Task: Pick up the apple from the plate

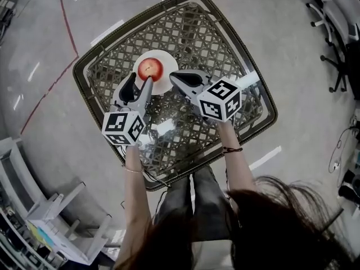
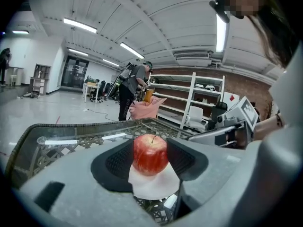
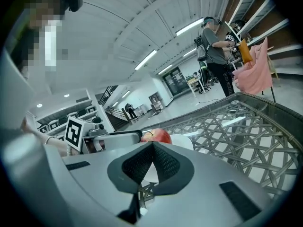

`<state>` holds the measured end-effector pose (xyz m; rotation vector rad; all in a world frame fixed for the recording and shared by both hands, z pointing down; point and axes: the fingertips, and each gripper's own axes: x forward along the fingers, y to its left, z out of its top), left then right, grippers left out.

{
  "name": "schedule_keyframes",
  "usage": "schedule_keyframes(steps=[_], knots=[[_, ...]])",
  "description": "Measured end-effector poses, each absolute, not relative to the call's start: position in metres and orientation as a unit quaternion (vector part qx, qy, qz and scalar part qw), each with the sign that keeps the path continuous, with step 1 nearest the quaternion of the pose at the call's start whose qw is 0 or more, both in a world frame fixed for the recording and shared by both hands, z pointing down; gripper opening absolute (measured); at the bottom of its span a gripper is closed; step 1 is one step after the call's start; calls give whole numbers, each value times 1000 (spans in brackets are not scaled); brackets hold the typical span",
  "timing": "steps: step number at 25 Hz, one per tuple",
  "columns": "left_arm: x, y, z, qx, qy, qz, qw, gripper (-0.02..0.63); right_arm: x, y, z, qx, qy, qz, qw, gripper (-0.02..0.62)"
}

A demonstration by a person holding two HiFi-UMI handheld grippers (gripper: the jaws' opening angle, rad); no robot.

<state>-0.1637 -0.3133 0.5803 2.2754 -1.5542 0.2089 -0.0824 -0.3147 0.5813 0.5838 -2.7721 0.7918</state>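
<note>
A red apple (image 1: 150, 69) (image 2: 150, 154) (image 3: 158, 135) sits on a small white plate (image 1: 169, 58) (image 2: 154, 186) on the glass-topped lattice table (image 1: 225, 44). My left gripper (image 1: 139, 83) (image 2: 149, 145) stands open just short of the apple, a black pad on either side of it in the left gripper view, neither pressing on it. My right gripper (image 1: 173, 76) (image 3: 152, 145) is shut on nothing, its tip over the plate's right edge beside the apple. Each gripper view shows the other gripper off to its side.
The table has a dark raised rim (image 1: 84, 66) all round. A white shelf unit (image 1: 62, 229) stands on the floor at lower left, office chairs (image 1: 337, 16) at upper right. A person (image 2: 132, 89) stands far off by pink cloth and shelving.
</note>
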Motion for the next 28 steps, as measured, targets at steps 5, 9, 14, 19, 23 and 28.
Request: schedule_keyframes(steps=[5, 9, 14, 19, 23, 28], knots=[[-164, -320, 587, 807, -556, 73, 185, 258, -84, -319, 587, 197, -938, 265, 104, 9], [-162, -322, 592, 808, -555, 70, 185, 317, -84, -321, 590, 198, -939, 262, 106, 9], [-155, -323, 601, 814, -545, 85, 181, 372, -82, -324, 592, 203, -938, 262, 101, 9], [-151, -327, 607, 818, -538, 93, 179, 402, -76, -325, 596, 212, -935, 267, 92, 9], [-144, -331, 609, 824, -529, 106, 171, 410, -72, -325, 597, 217, -935, 265, 91, 9], [-141, -339, 611, 826, -526, 120, 166, 410, -68, -327, 595, 223, -935, 261, 91, 9]])
